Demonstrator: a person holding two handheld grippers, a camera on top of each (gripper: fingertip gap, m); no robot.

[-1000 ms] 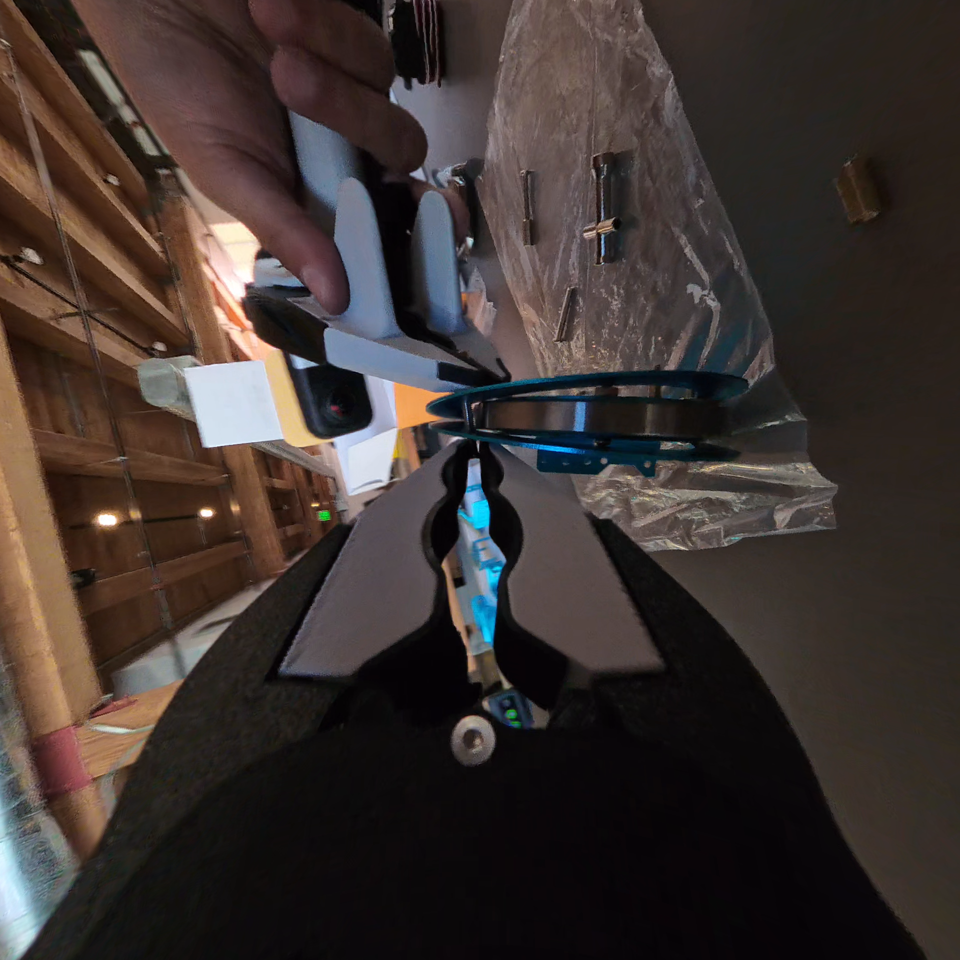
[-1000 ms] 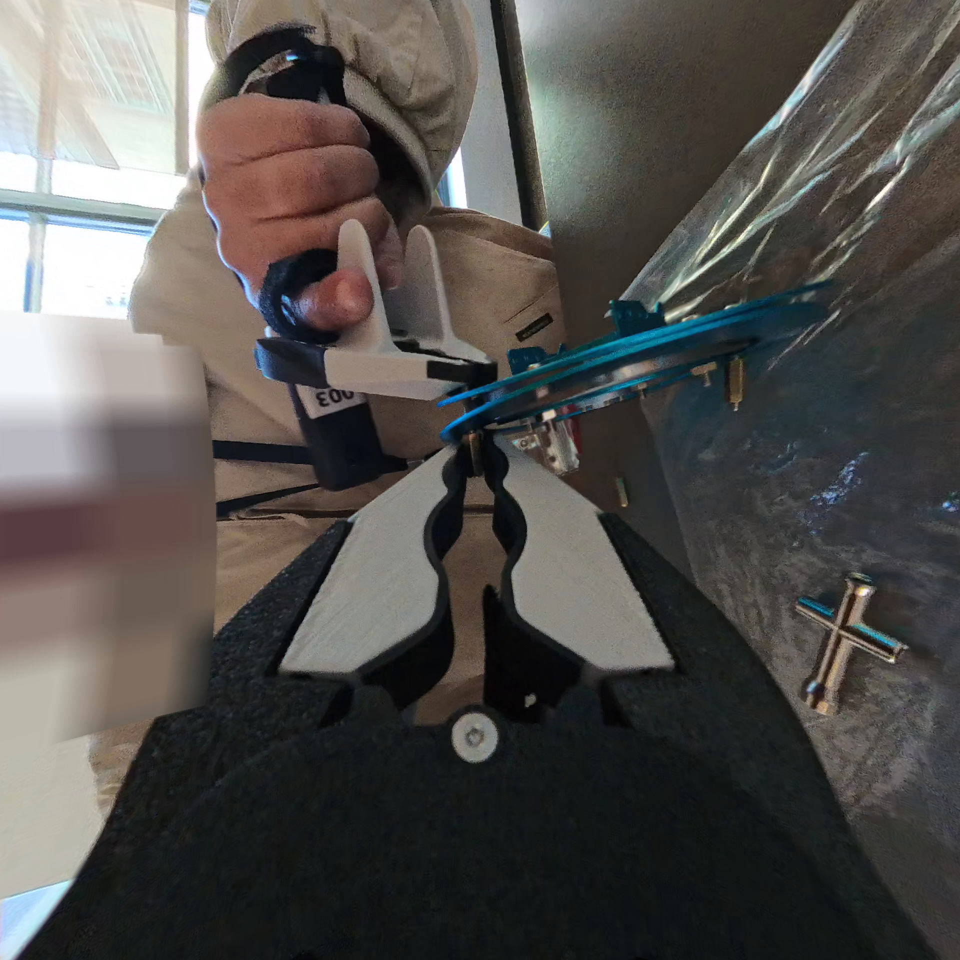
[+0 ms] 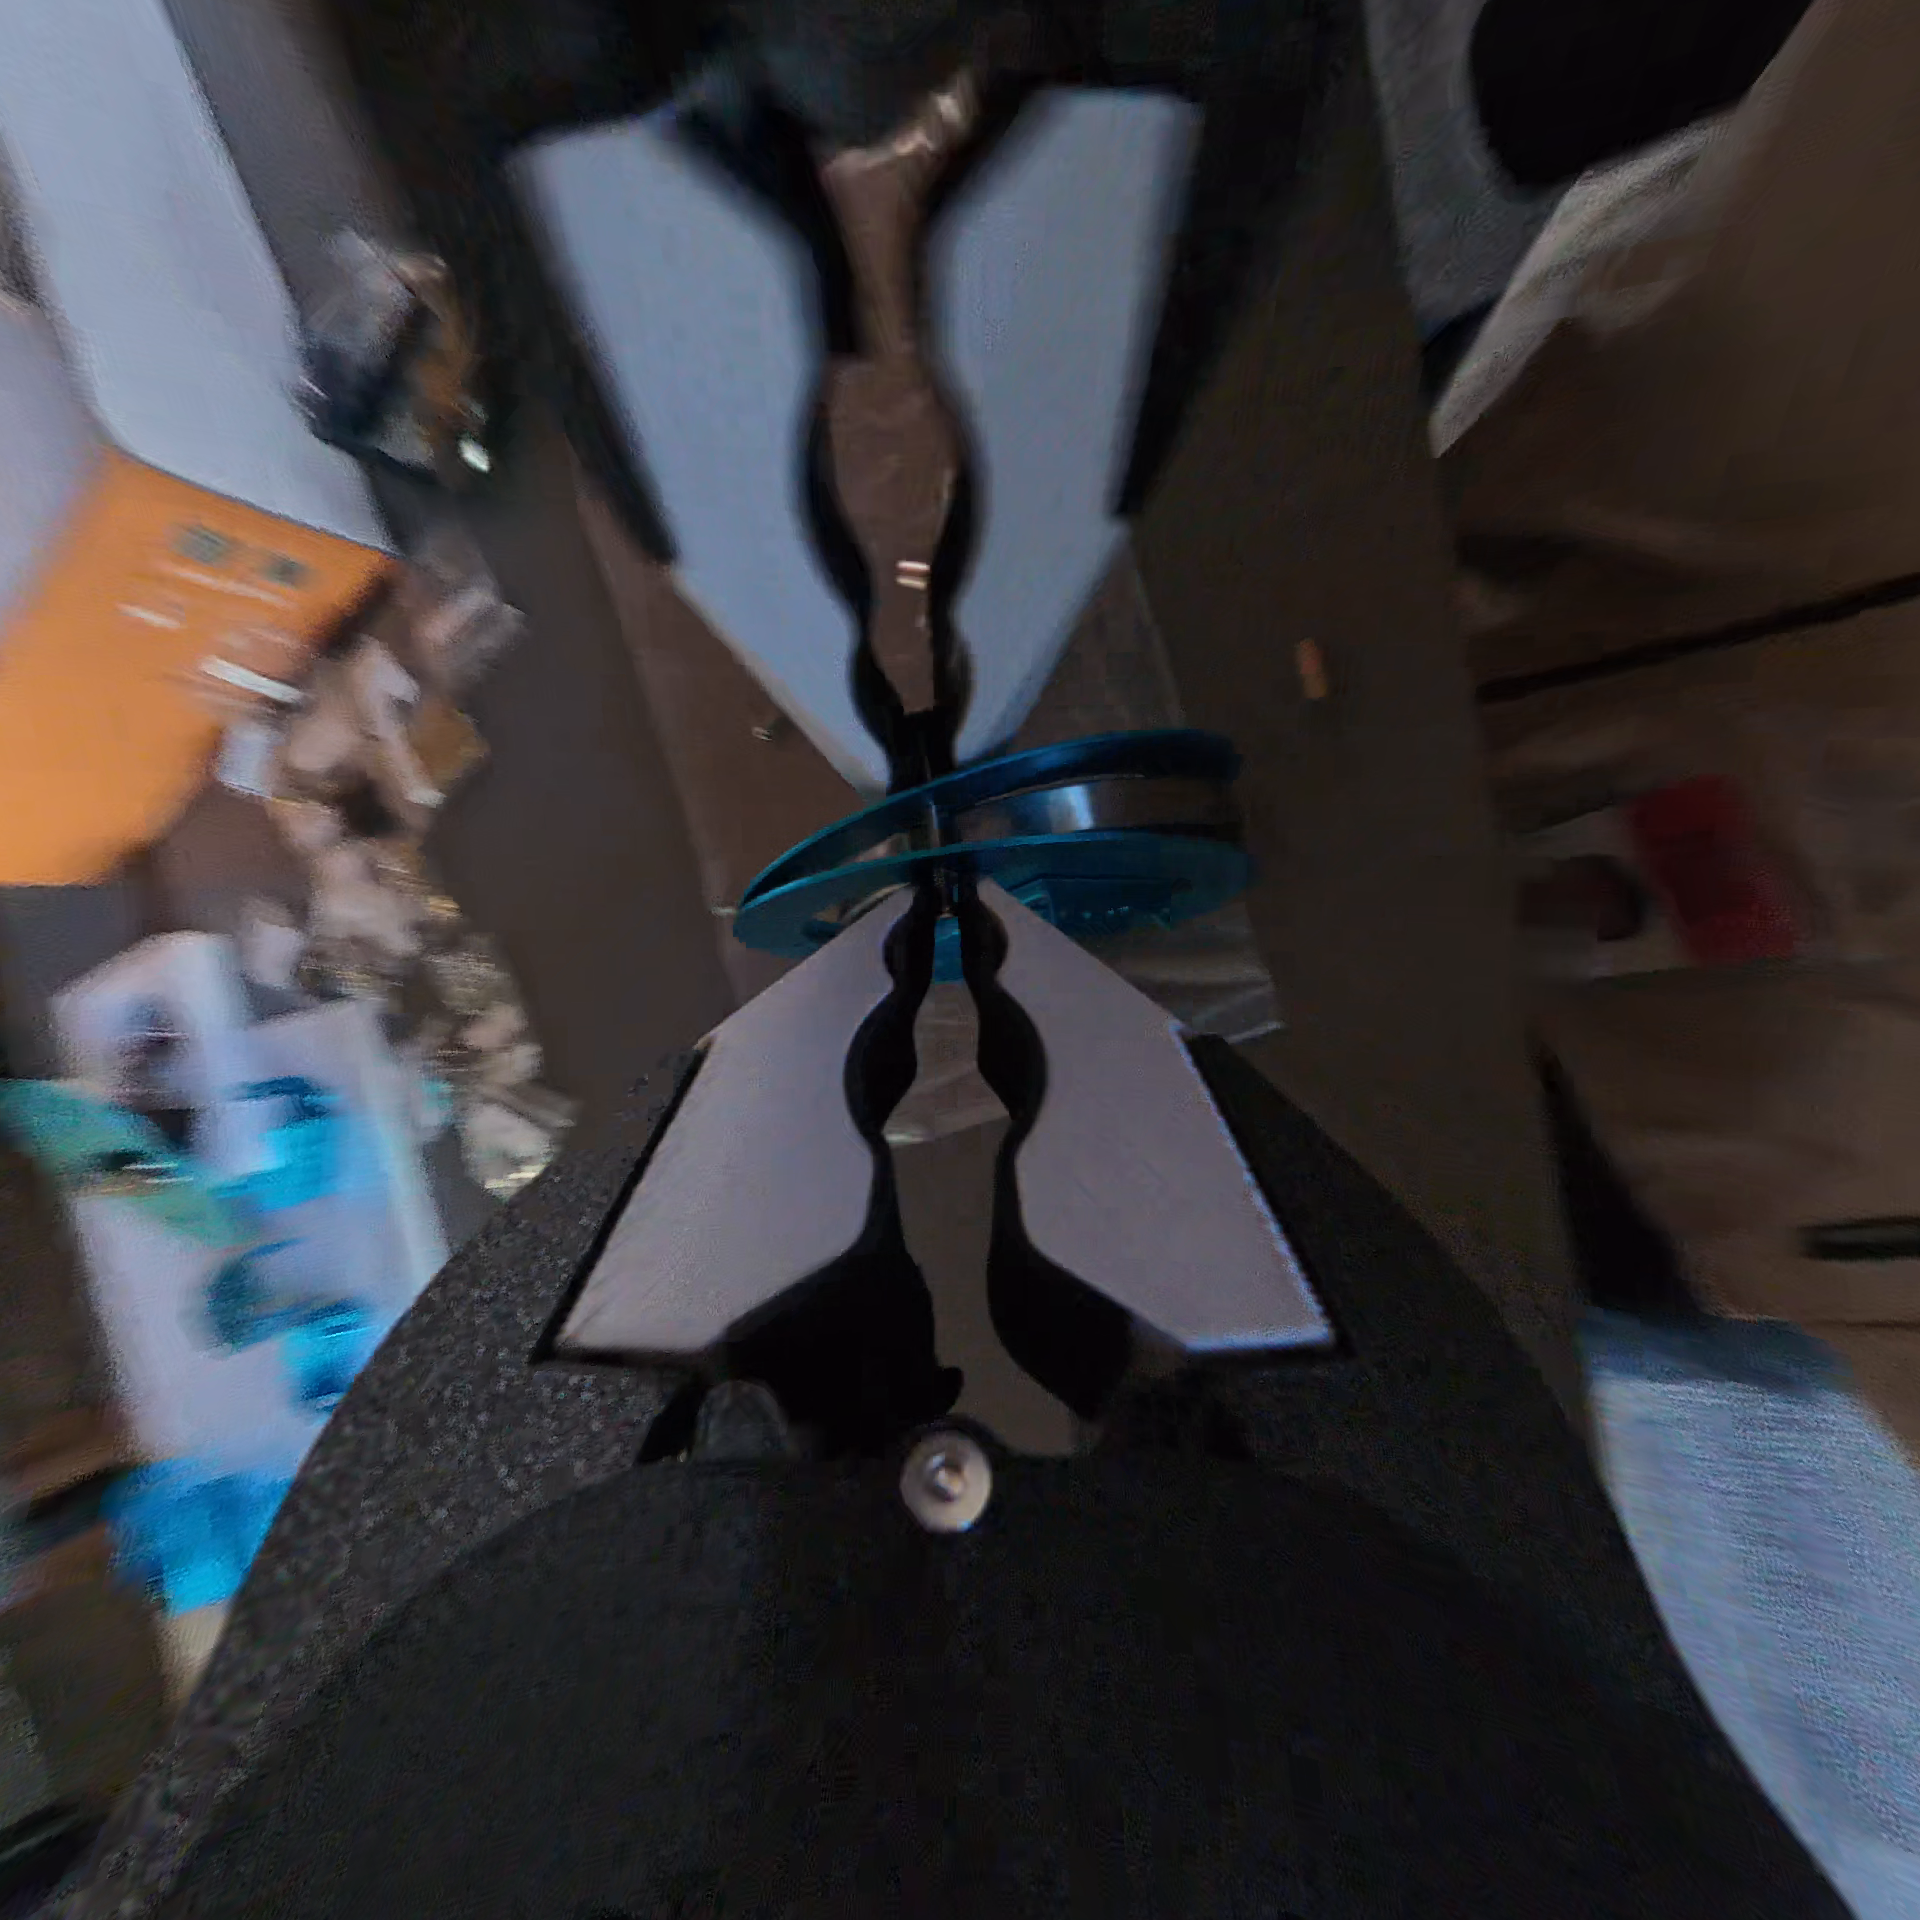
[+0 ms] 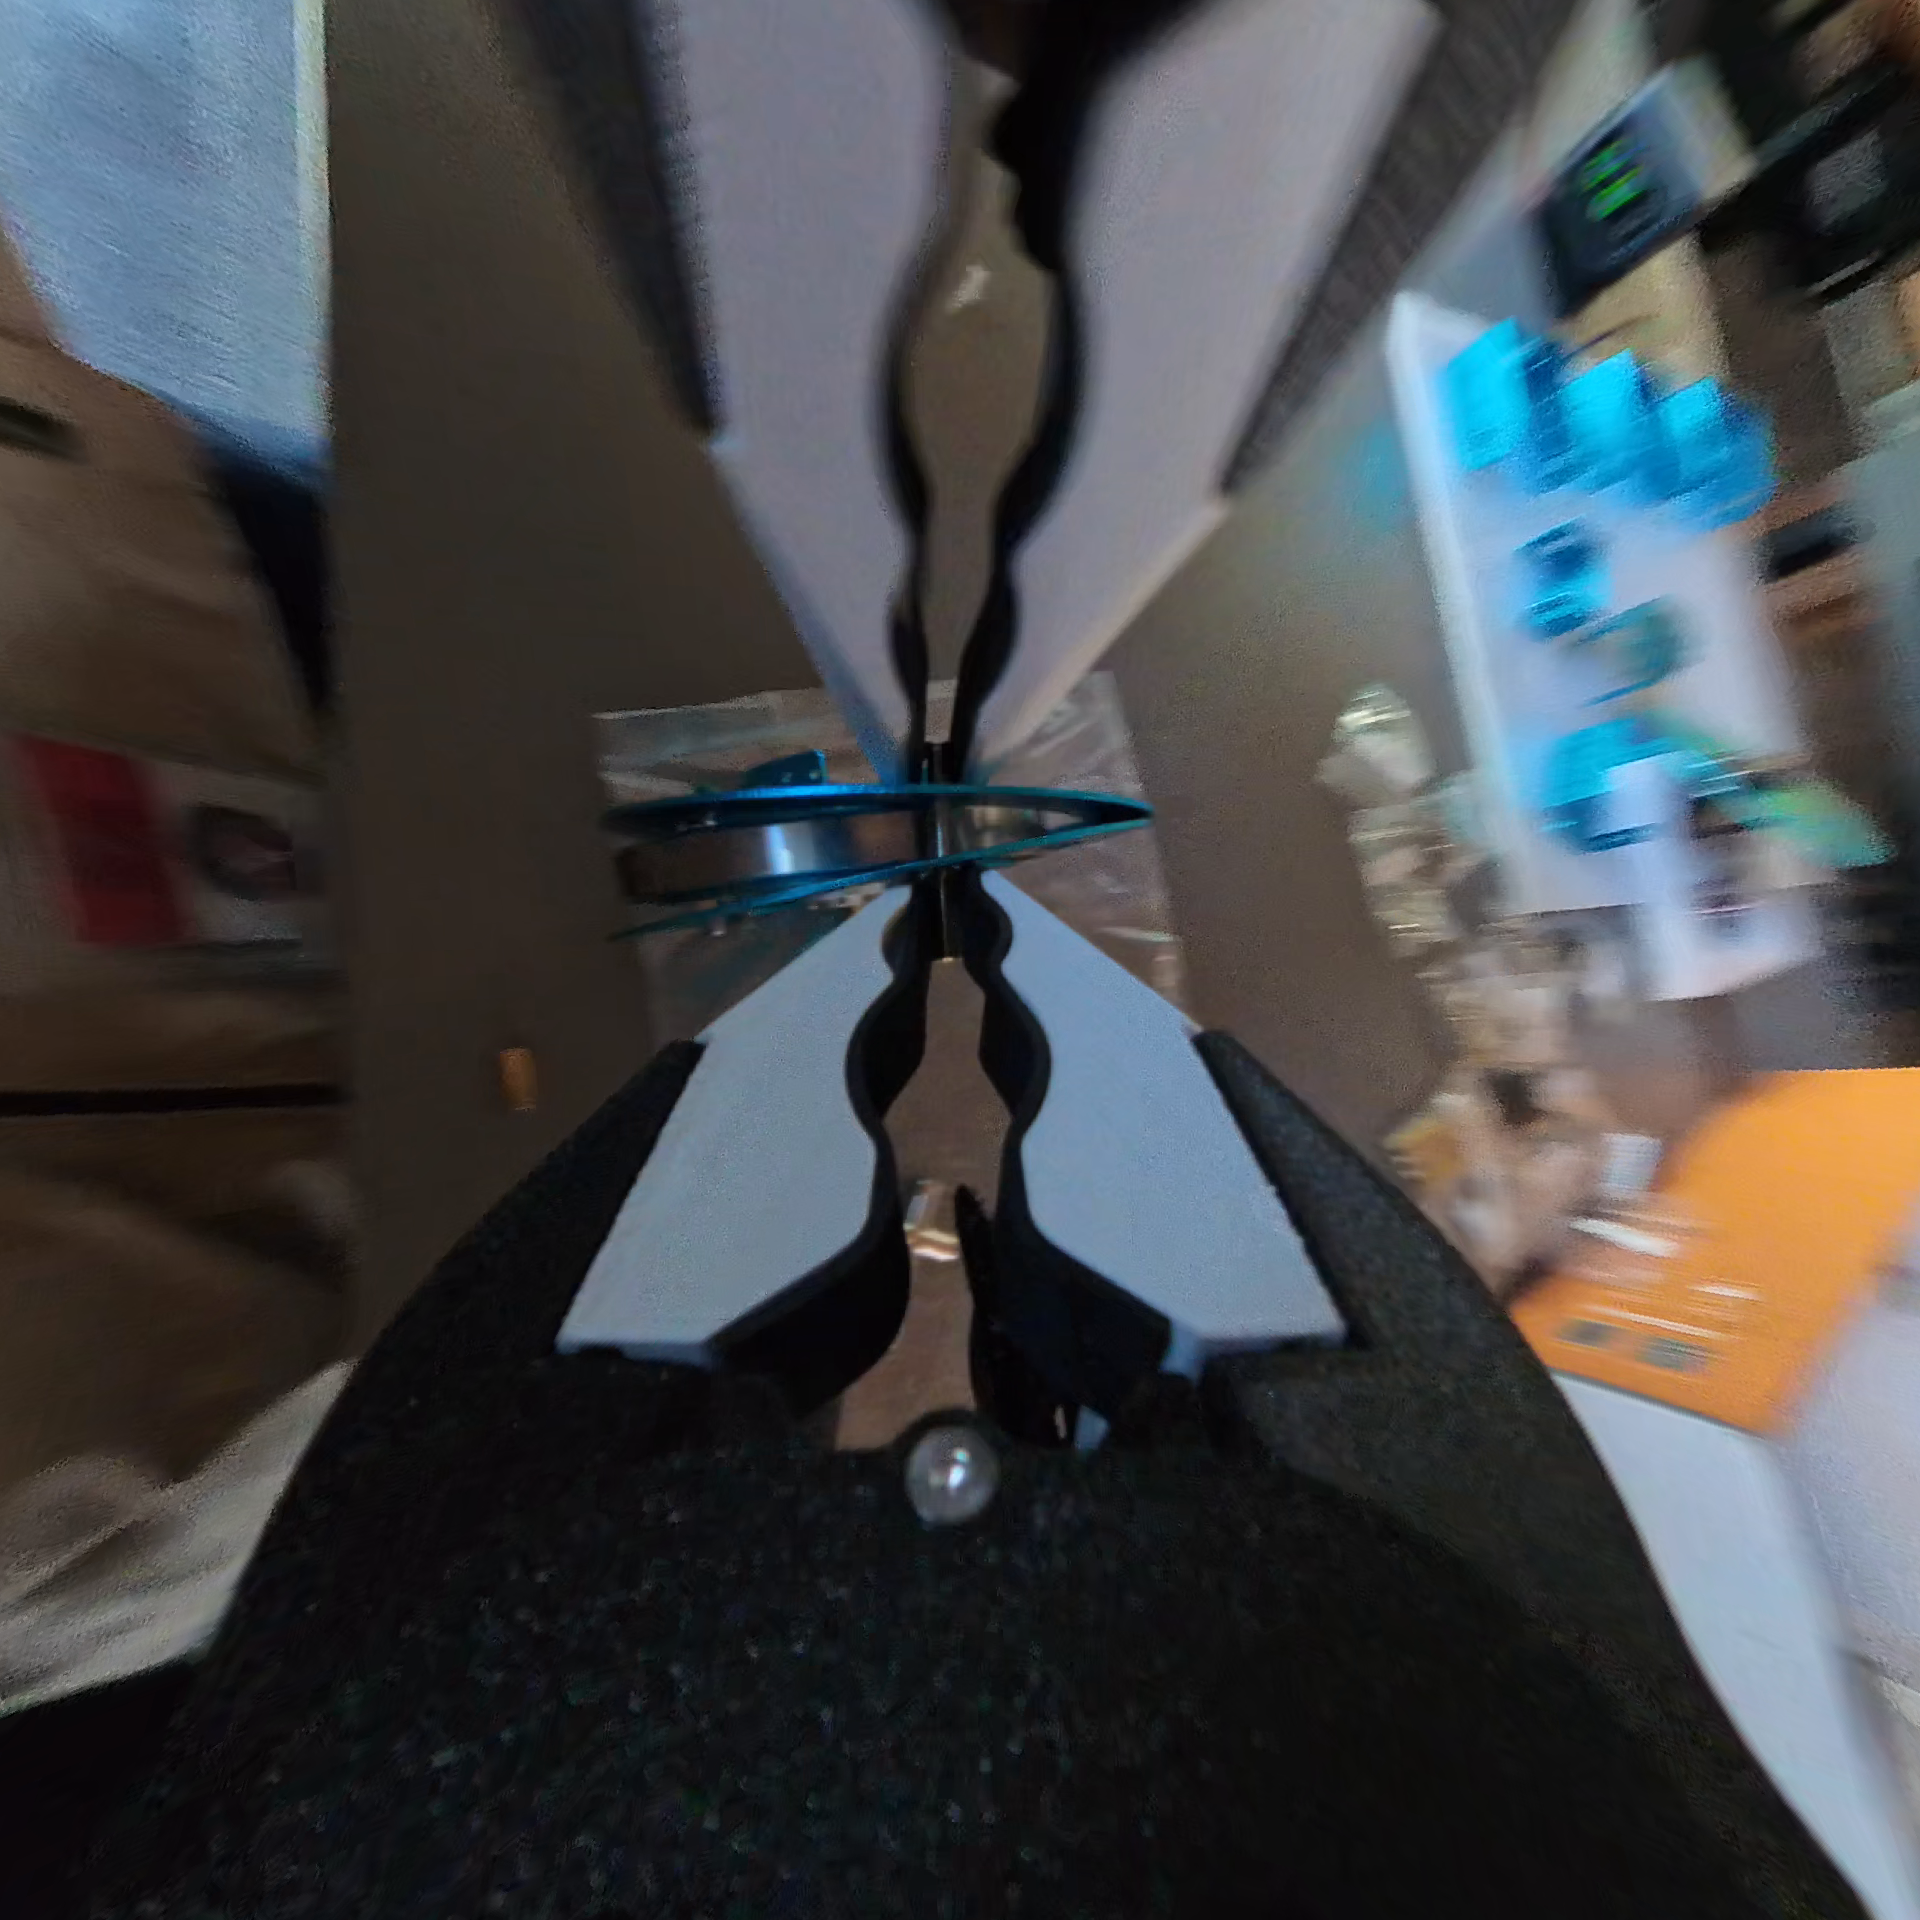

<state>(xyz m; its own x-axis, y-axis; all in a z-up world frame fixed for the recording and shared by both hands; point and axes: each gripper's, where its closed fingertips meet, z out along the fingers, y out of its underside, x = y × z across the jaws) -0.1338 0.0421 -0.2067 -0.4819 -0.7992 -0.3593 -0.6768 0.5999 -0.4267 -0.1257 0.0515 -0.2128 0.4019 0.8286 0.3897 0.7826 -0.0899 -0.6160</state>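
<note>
A blue ring assembly (image 3: 1049, 862), two thin blue plates with a silver ring between them, hangs in the air edge-on. My left gripper (image 3: 940, 899) is shut on its near rim from below in the left wrist view. The right gripper (image 3: 925, 738) reaches in from the top, tip to tip with mine, and pinches the same rim. In the right wrist view my right gripper (image 4: 942, 920) is shut on a small metal post at the assembly's (image 4: 821, 831) edge. The left gripper (image 4: 935, 743) closes on it from above.
Surroundings are motion-blurred. A grey tabletop (image 4: 468, 727) lies behind, with a clear plastic bag (image 4: 1070, 727) and a small brass piece (image 4: 516, 1075). An orange box (image 3: 156, 665) and a white-and-blue box (image 3: 260, 1195) stand at one side. A person's beige clothing (image 3: 1662, 520) is on the other. My two grippers' fingertips are within a few centimetres of each other.
Both grippers have swung round with the blue assembly and now meet tip to tip head-on. Both stay shut on it. The background has shifted and blurred.
</note>
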